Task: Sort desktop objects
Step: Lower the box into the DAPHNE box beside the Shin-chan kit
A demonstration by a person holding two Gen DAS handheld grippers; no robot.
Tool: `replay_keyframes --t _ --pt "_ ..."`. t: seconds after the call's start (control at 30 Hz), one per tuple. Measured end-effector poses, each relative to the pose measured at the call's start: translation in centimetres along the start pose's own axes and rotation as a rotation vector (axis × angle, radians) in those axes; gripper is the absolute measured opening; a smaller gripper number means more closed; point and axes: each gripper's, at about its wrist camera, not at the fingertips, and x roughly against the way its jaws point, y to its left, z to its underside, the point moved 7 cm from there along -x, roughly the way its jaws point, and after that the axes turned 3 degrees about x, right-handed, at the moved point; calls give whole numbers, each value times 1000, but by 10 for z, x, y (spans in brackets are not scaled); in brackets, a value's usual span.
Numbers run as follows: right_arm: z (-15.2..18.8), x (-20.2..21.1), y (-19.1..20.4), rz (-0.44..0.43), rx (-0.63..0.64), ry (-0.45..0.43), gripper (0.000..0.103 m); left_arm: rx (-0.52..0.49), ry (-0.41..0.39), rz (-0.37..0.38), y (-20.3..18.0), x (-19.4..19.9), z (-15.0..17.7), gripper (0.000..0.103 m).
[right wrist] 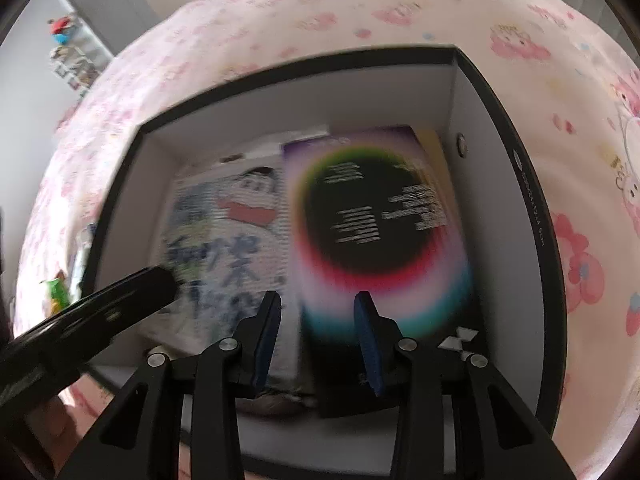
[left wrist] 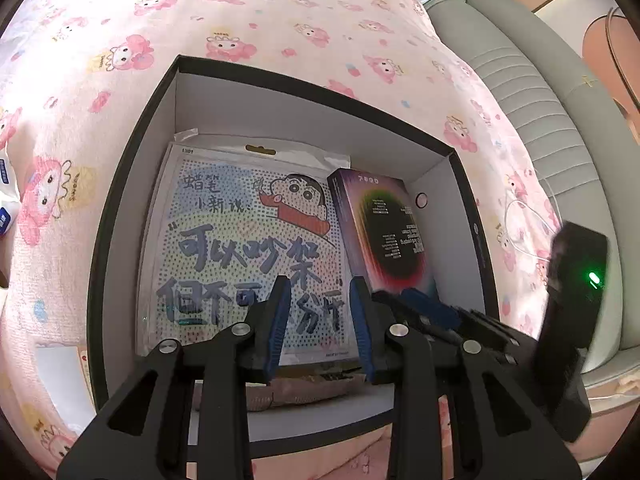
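A black storage box with white inside walls point(left wrist: 120, 208) point(right wrist: 500, 184) sits on a pink cartoon-print blanket. Inside lie a flat cartoon picture pack point(left wrist: 240, 240) point(right wrist: 224, 232) and a purple box with a rainbow ring point(left wrist: 384, 232) point(right wrist: 376, 224) leaning on its right side. My left gripper point(left wrist: 320, 316) is open and empty above the picture pack. My right gripper point(right wrist: 316, 332) is open and empty just above the near end of the rainbow box; its fingers point(left wrist: 432, 312) show in the left wrist view.
The pink blanket point(left wrist: 280, 20) point(right wrist: 400, 8) surrounds the box. A grey ribbed cushion point(left wrist: 532, 92) and white cable lie to the right. A pink cloth point(left wrist: 296, 392) lies at the box's near wall. Small packets point(right wrist: 56, 292) lie left of the box.
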Motion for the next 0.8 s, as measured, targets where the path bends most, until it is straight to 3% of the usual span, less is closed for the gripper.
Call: replay_keyframes --t 0.07,0.23,0.3,0.4,0.67,0.8 --pt "-3 -2 -4 36 -3 -6 34 1 9 1 4 -2 0 29" --pt "-7 6 -5 -6 -35 -38 34 11 25 4 7 -9 3 29" --pt "-9 13 4 -60 -6 -62 34 13 22 2 8 -9 3 29" --pt "-3 3 13 -80 24 -12 34 24 26 -1 10 -12 3 29" --pt "-7 -5 -5 73 28 -23 36 19 31 -7 8 -16 3 29" --pt "-9 -3 -6 24 -4 -24 36 20 30 -7 8 -15 4 30"
